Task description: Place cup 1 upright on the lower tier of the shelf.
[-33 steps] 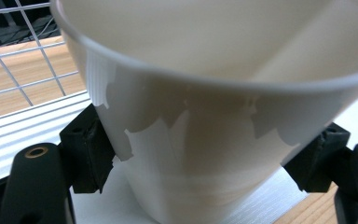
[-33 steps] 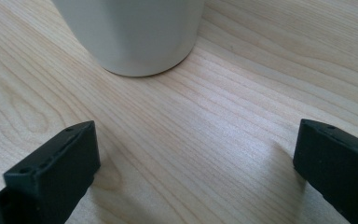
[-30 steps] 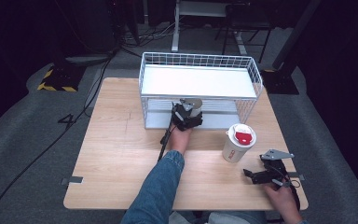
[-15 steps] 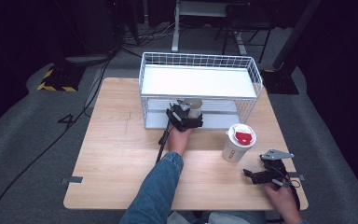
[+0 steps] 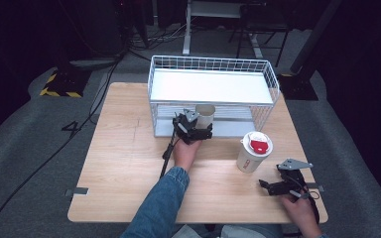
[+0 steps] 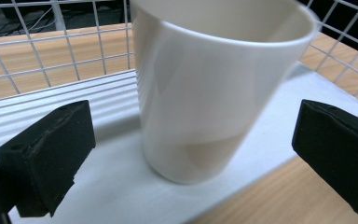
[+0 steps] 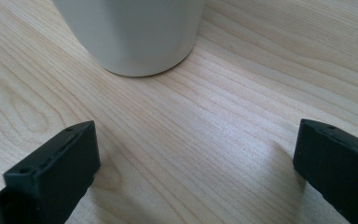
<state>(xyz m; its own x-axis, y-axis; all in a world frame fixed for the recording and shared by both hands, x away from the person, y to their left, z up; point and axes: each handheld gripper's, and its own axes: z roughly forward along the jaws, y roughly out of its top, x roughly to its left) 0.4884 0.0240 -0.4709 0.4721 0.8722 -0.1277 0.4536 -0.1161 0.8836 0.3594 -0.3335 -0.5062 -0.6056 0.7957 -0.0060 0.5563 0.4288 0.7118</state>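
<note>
Standing on the lower white shelf (image 6: pixel 98 186) of the wire rack (image 5: pixel 213 79), right at its front edge, the plain white cup (image 6: pixel 214 88) sits between the jaws of the left claw (image 5: pixel 194 130), which are spread wide apart with clear gaps on both sides and touch nothing. The cup looks upright, though it is close to the shelf lip.

The main risk, as I judge it, is that lip: a nudge from either jaw, or a pull of the claw off-line, could tip the cup forward off the shelf onto the tabletop (image 5: pixel 124 148). The rack's upper tier hangs just above the cup's mouth, so lifting the claw here could also catch the wire.

The right claw (image 5: pixel 283 186) rests low near the tabletop's right front corner, its jaws likewise wide apart and empty, aimed at the base of the lidded white cup (image 5: pixel 254 151) standing a little way ahead of it. A careless forward push there could knock that cup over.

The lidded cup carries a red patch on its lid and something reddish on its side; any writing is too small to read. The plain cup bears no label.
</note>
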